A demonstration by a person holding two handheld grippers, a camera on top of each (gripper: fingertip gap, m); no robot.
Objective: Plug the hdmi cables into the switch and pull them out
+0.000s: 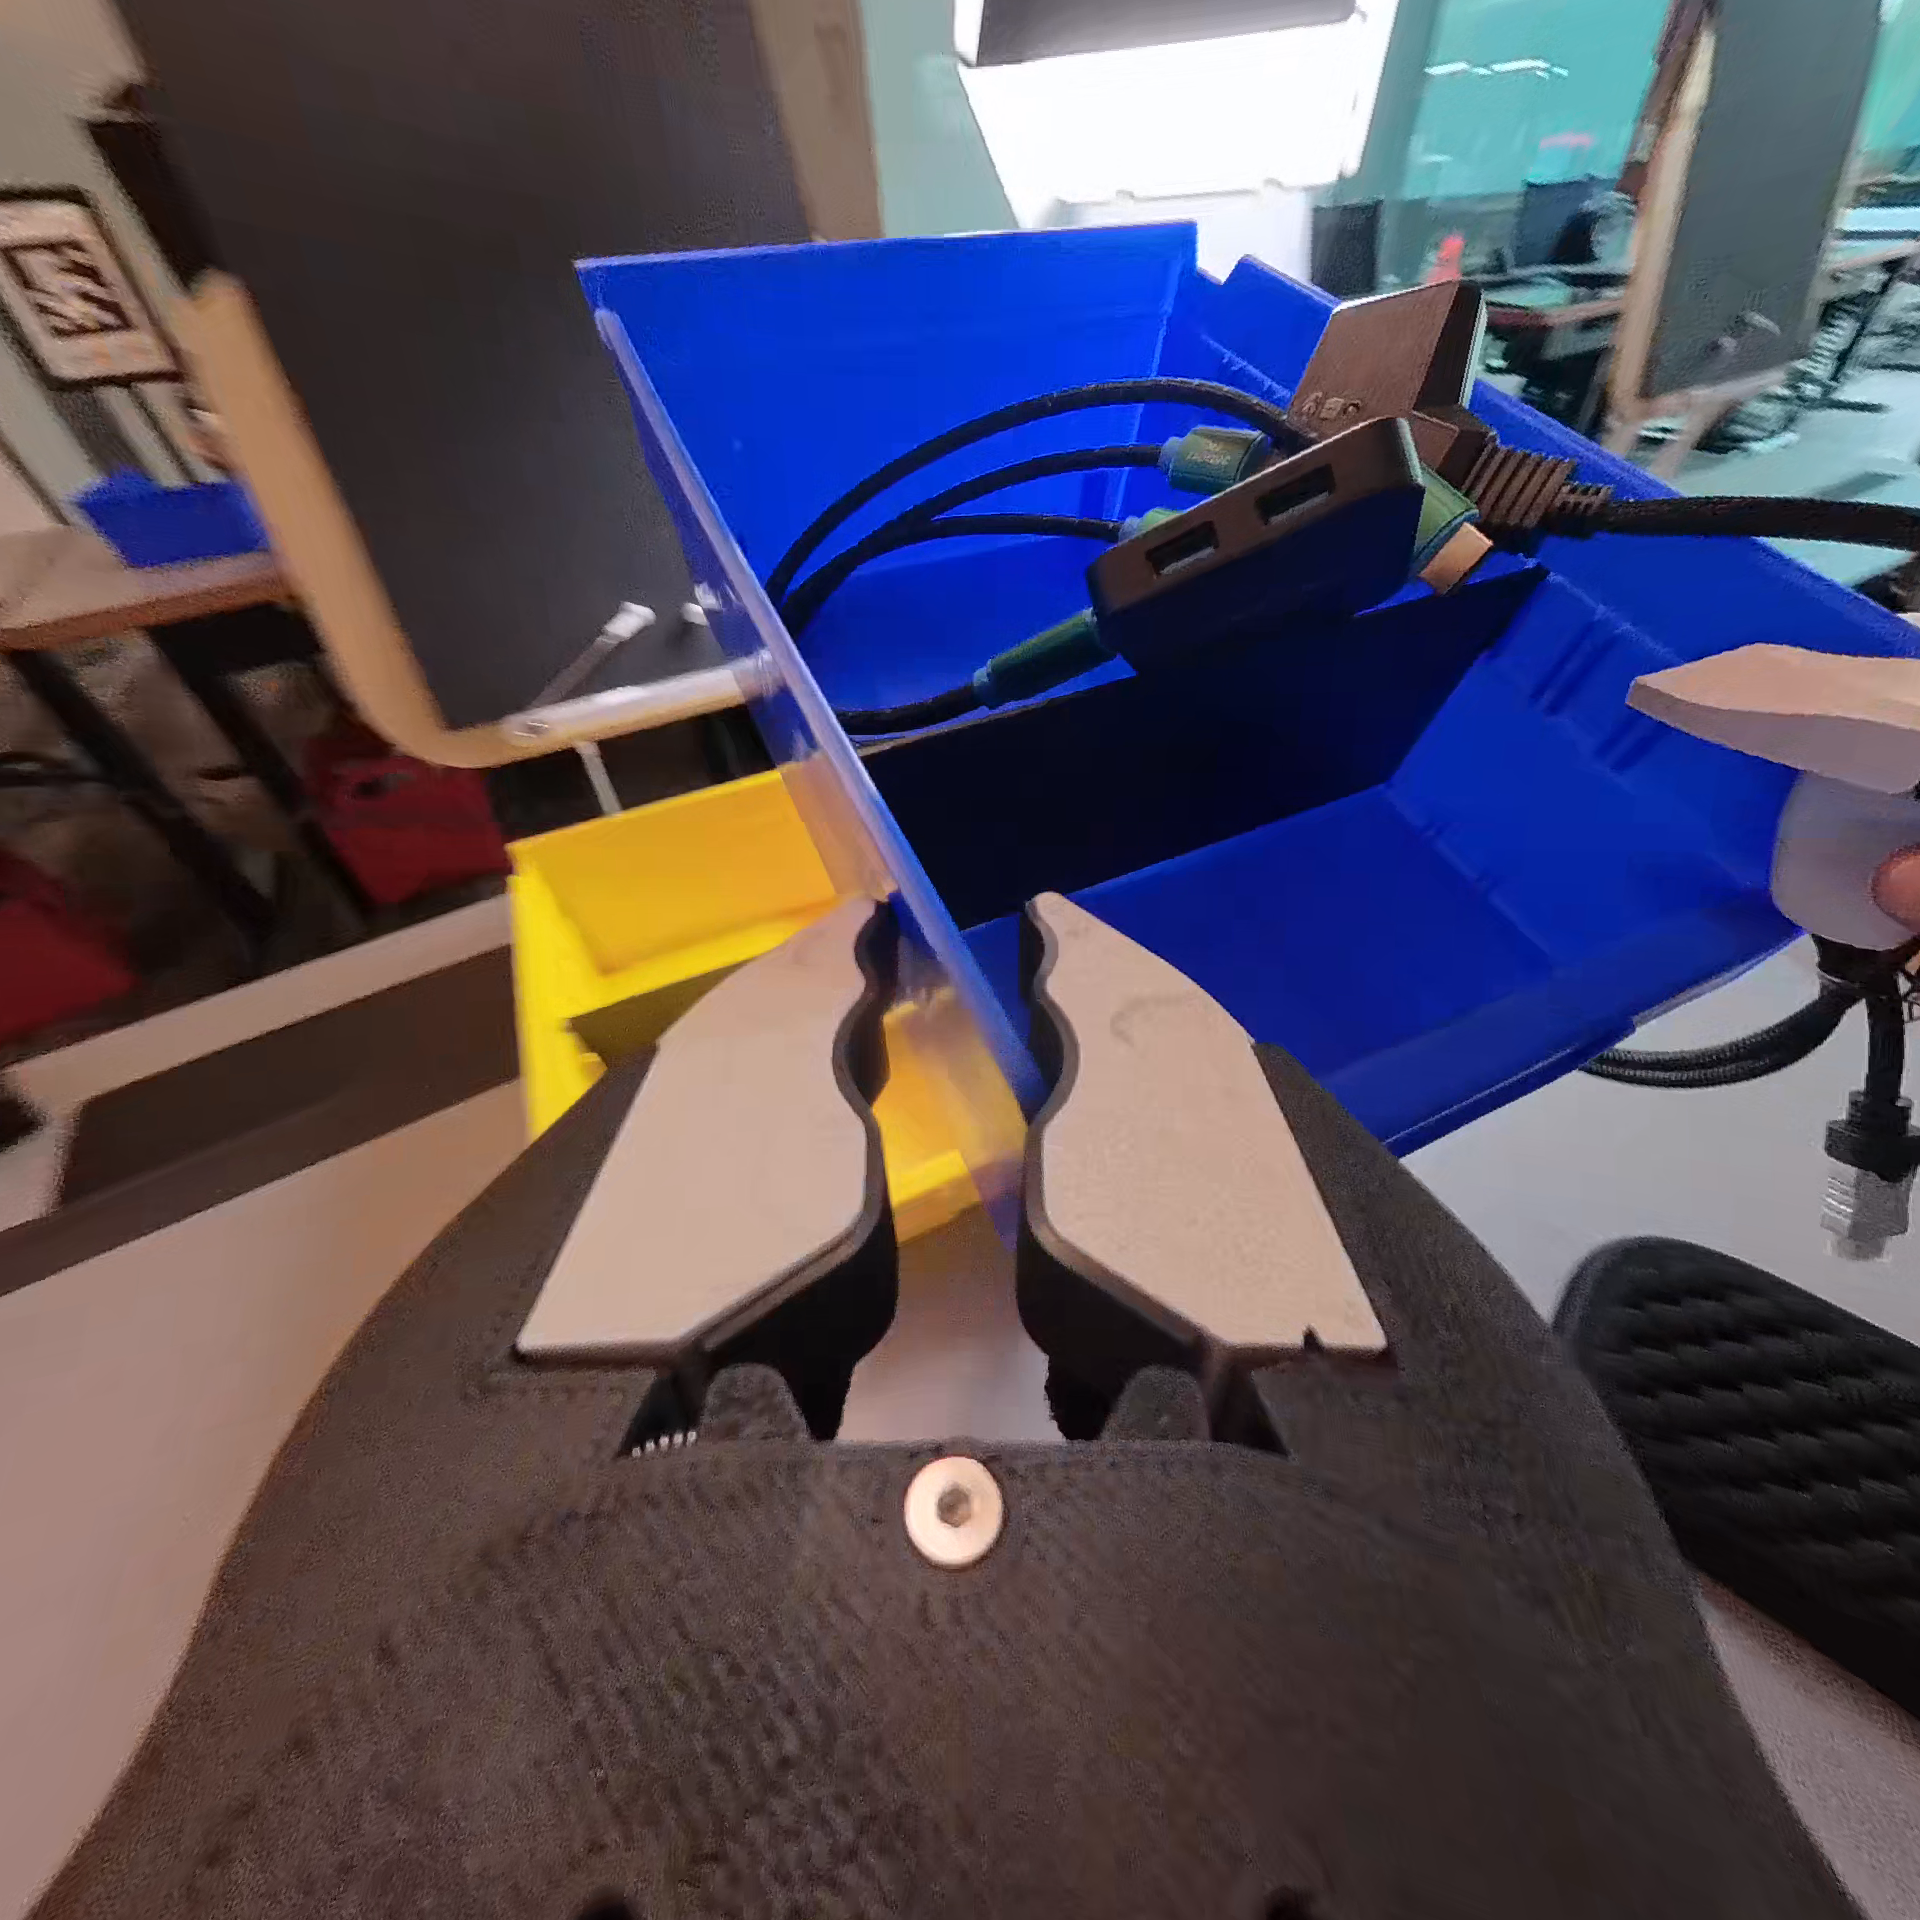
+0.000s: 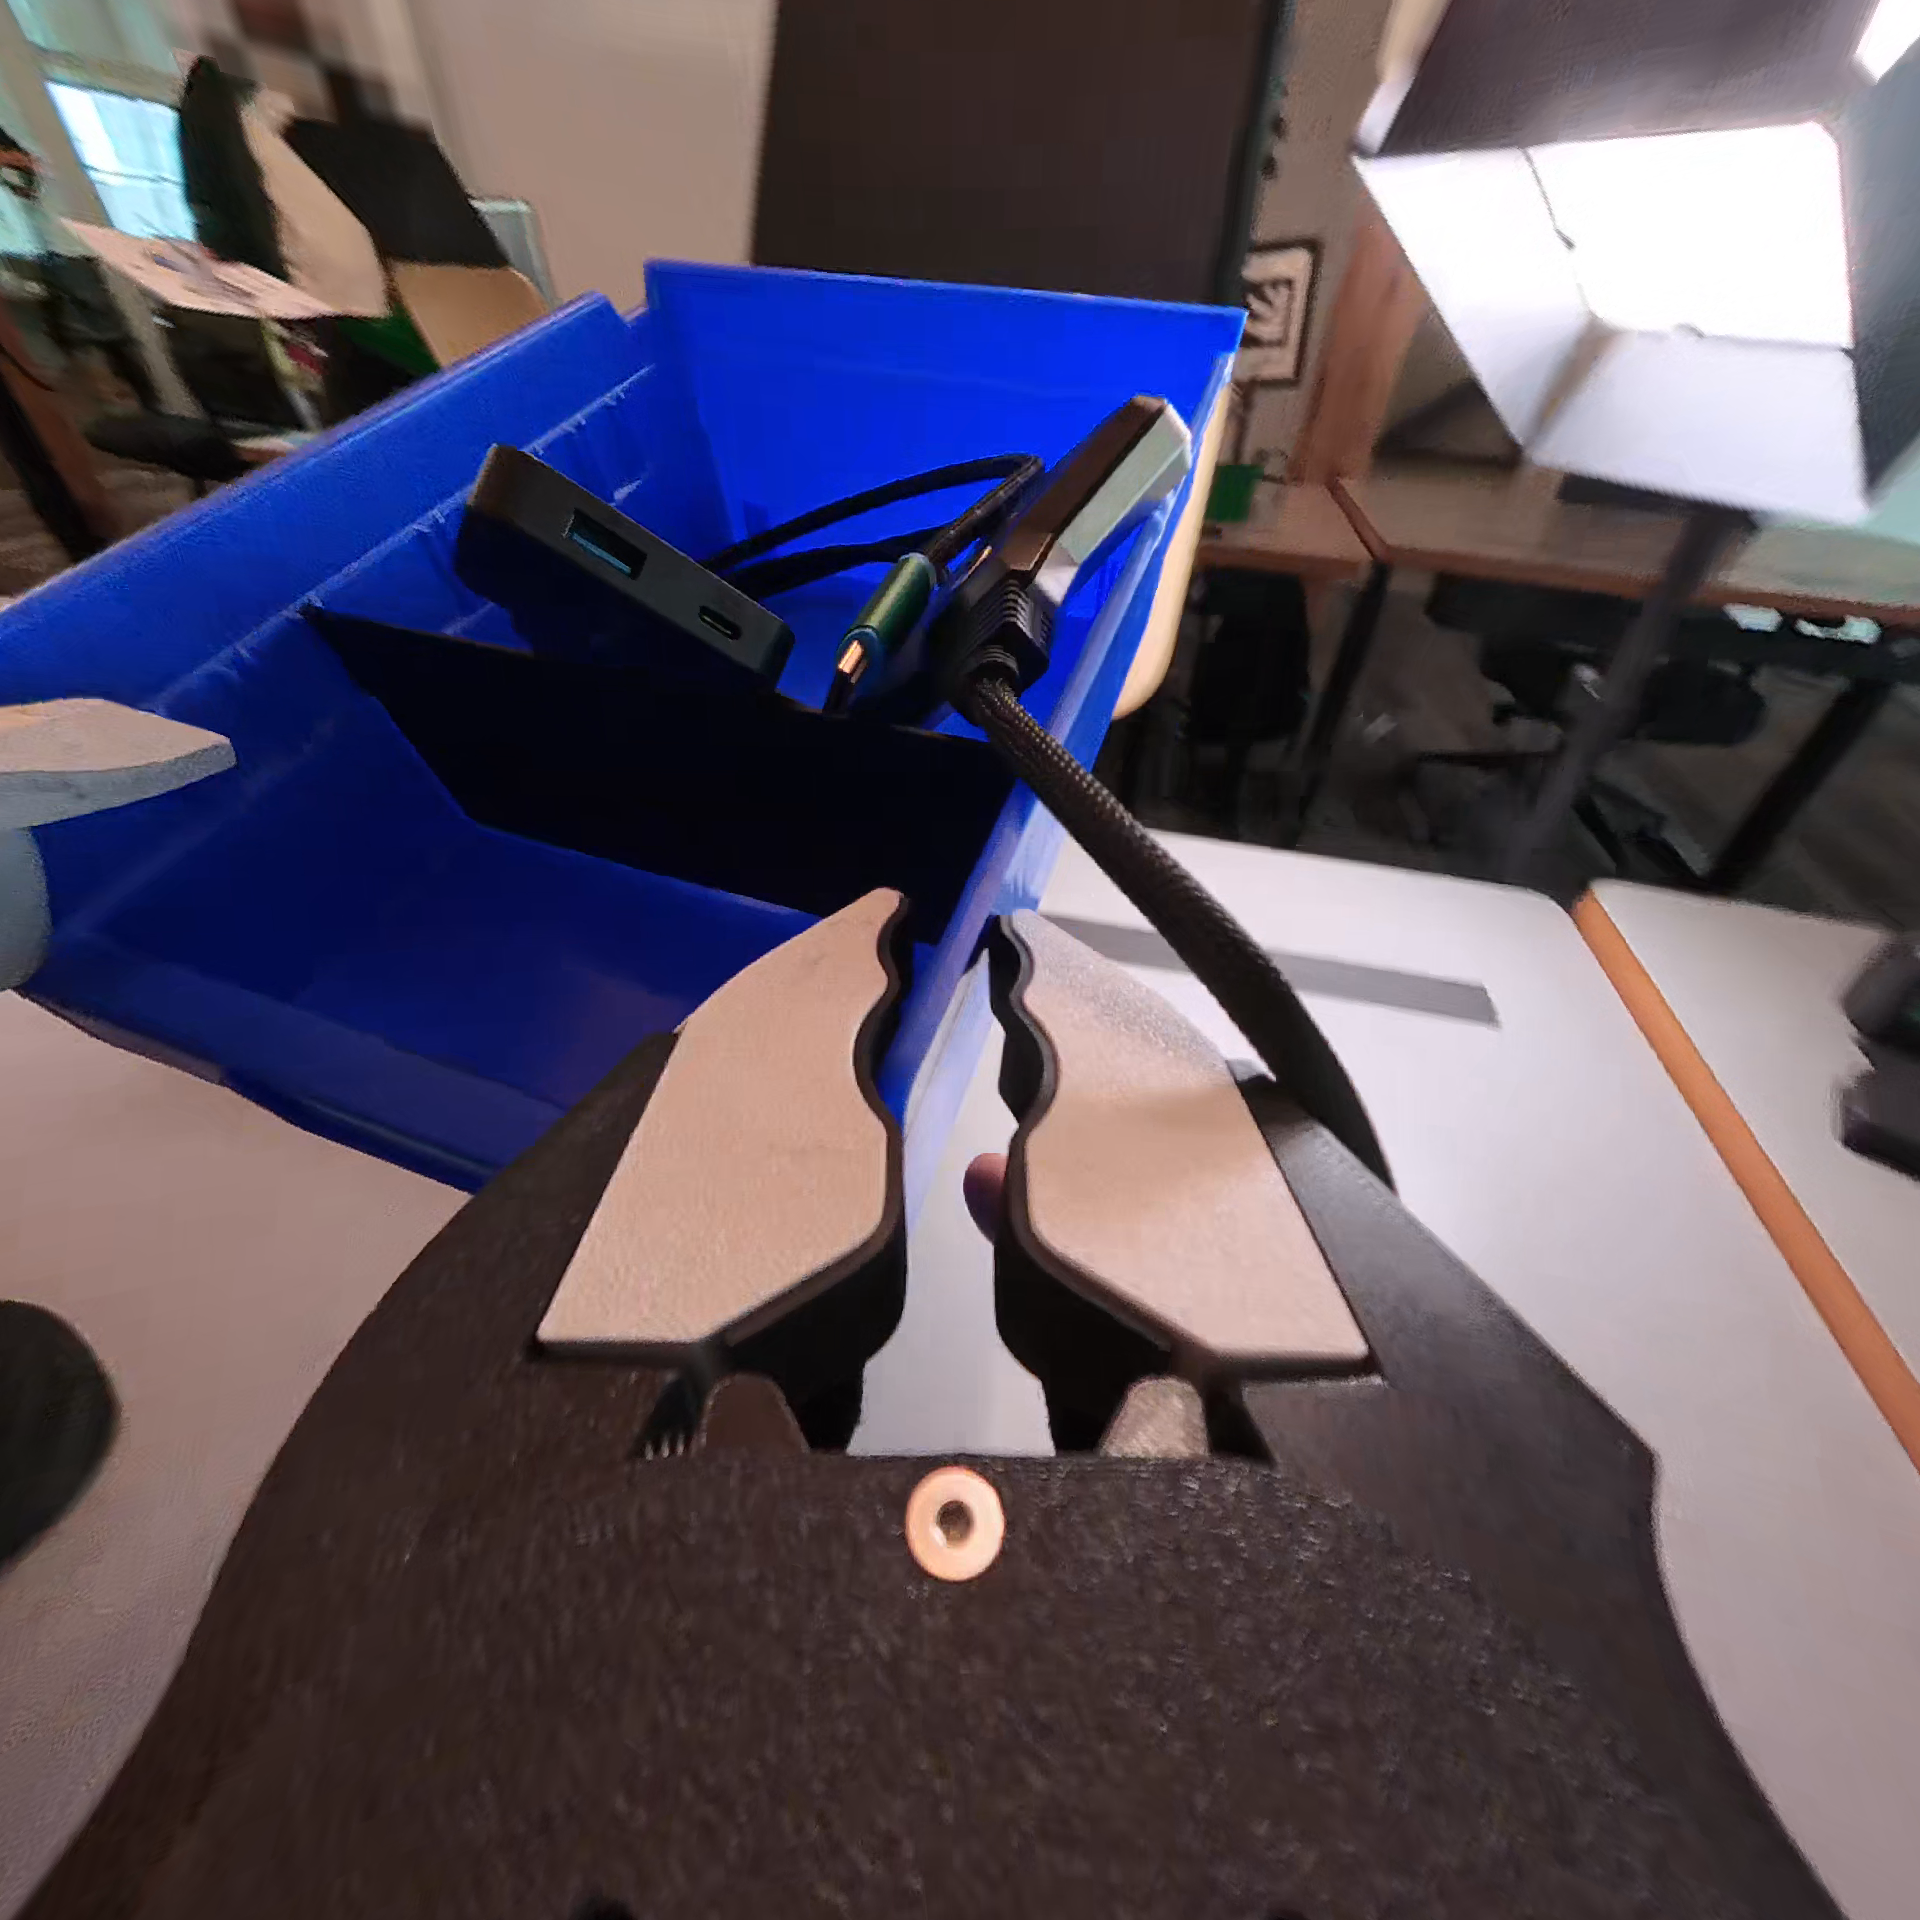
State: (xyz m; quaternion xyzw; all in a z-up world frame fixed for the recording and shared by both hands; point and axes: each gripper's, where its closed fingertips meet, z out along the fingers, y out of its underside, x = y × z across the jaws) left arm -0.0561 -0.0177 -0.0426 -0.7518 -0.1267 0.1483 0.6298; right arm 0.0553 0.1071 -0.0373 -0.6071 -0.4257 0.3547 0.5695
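A blue bin with a black divider holds a black switch box, thin braided cables with green plugs and a dark adapter block. A thick braided HDMI cable runs from the block over the bin's right wall. My left gripper is shut on the bin's left wall. My right gripper is shut on the bin's right wall. The right wrist view shows the switch, a green plug, the block and the HDMI cable.
A yellow bin stands just left of the blue one. The HDMI cable's free plug hangs at the right. A black mesh pad lies near the front. The white table bears a grey tape strip.
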